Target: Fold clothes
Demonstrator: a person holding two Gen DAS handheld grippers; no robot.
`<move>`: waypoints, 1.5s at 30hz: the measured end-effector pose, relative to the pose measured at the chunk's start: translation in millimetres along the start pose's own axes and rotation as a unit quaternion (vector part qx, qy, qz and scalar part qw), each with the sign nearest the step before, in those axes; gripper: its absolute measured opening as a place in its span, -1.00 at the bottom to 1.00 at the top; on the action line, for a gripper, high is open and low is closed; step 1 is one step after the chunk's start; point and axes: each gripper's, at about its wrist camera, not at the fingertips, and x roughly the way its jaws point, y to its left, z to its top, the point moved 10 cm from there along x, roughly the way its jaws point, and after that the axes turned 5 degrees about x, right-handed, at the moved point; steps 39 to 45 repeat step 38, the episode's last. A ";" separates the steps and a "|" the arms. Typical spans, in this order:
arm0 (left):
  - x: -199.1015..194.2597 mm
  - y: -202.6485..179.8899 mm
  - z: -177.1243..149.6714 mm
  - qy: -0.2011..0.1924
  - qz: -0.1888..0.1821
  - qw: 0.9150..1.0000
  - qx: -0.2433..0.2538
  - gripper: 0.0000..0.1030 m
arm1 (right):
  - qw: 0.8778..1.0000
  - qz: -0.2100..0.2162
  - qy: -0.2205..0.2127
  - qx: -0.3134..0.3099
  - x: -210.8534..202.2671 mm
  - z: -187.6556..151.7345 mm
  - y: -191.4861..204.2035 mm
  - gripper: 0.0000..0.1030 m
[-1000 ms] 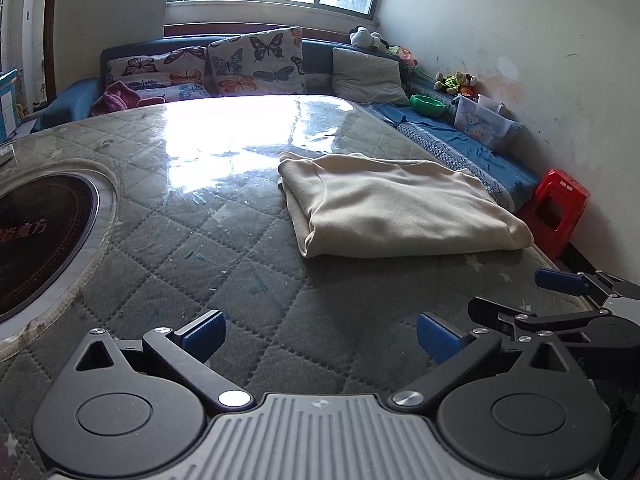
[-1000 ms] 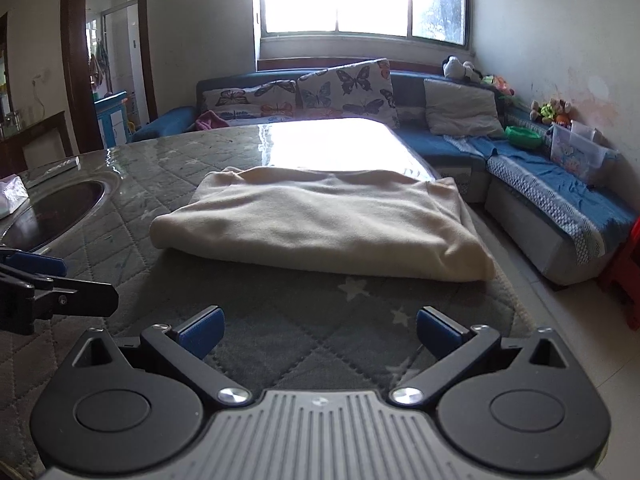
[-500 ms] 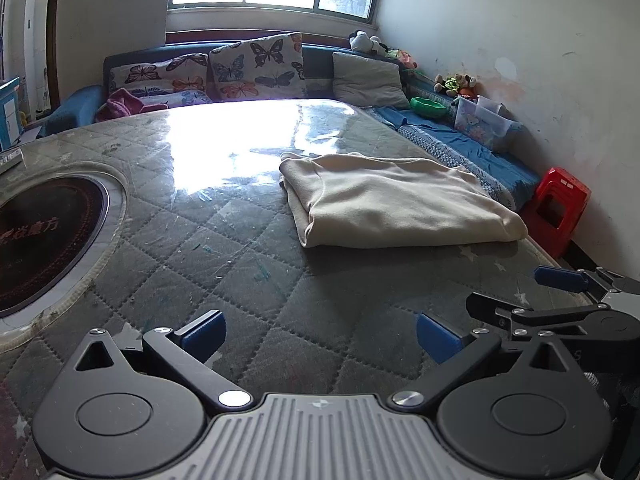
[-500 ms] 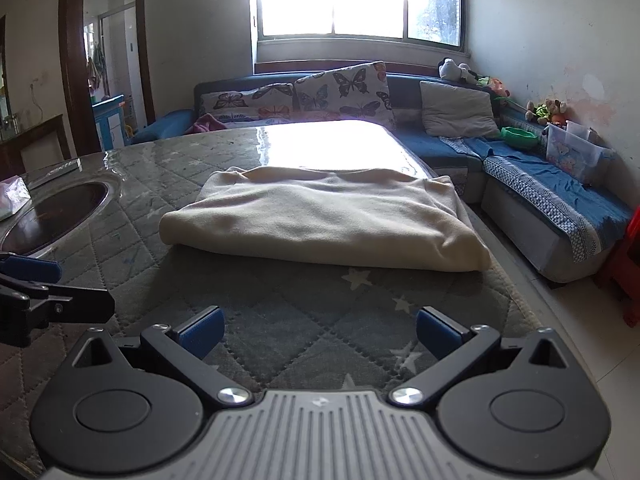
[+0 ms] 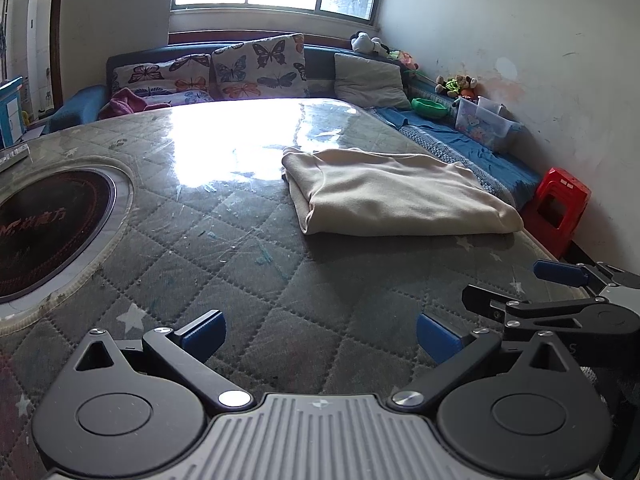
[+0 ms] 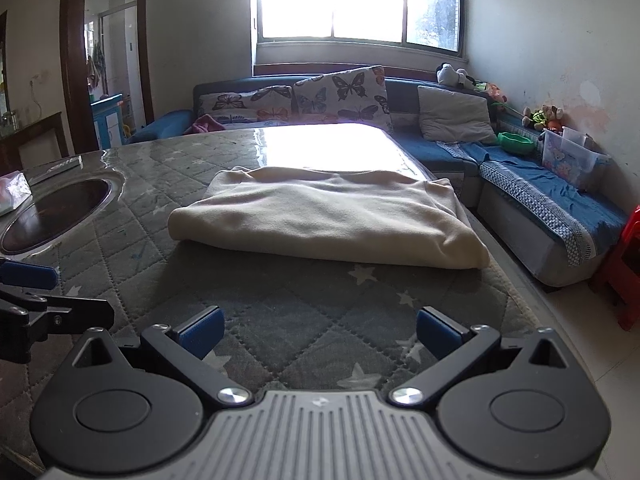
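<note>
Cream garment point(image 5: 396, 196), folded into a flat rectangle, lies on the quilted grey table cover point(image 5: 240, 264), well right of the dark round inset point(image 5: 48, 224). Left gripper point(image 5: 320, 338): jaws apart, empty, above the cover nearer than the garment. Right gripper point(image 6: 320, 332): jaws apart, empty, directly before the garment's near fold, not touching.

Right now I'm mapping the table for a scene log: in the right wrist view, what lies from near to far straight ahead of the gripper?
right gripper → quilted table cover → folded cream garment → glare patch on the table → butterfly cushion → window
</note>
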 end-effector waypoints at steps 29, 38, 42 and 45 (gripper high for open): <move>-11.1 -10.7 -4.1 -0.009 0.004 1.000 0.007 1.00 | 1.000 0.005 -0.006 0.005 -13.0 -6.3 -0.1 1.00; -12.4 -11.7 -5.1 -0.006 0.007 1.000 0.006 1.00 | 1.000 0.005 -0.007 0.007 -14.7 -6.7 -0.4 1.00; -12.4 -11.7 -5.1 -0.006 0.007 1.000 0.006 1.00 | 1.000 0.005 -0.007 0.007 -14.7 -6.7 -0.4 1.00; -12.4 -11.7 -5.1 -0.006 0.007 1.000 0.006 1.00 | 1.000 0.005 -0.007 0.007 -14.7 -6.7 -0.4 1.00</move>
